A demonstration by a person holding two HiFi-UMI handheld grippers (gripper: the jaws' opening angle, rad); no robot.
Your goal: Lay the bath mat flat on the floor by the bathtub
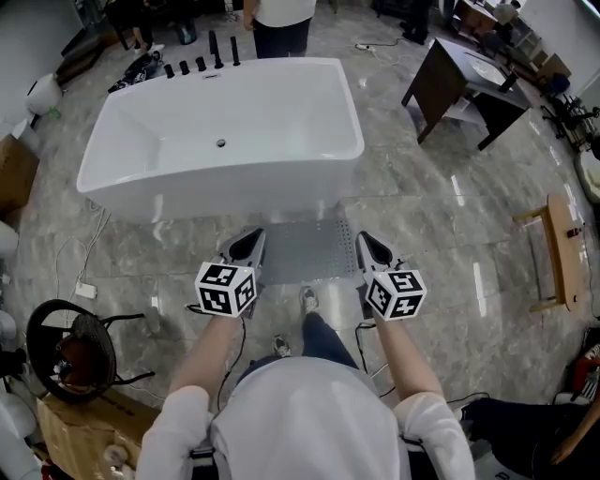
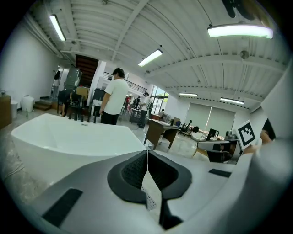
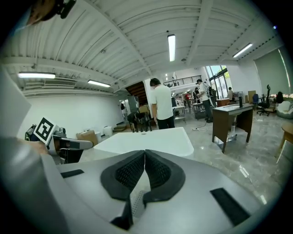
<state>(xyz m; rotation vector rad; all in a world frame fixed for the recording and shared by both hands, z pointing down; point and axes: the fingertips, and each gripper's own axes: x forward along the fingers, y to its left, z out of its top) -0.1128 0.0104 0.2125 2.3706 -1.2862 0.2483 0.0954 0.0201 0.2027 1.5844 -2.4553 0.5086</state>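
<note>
The grey perforated bath mat hangs stretched between my two grippers, above the marble floor just in front of the white bathtub. My left gripper is shut on the mat's left edge and my right gripper is shut on its right edge. In the left gripper view the jaws pinch a thin strip of mat, with the bathtub beyond. The right gripper likewise clamps a strip of mat, with the bathtub ahead. The mat's lower part is hidden behind my arms.
A person stands at the tub's far side by the black taps. A dark desk is at the back right, a wooden rack at the right, a round black stand and a cardboard box at the left.
</note>
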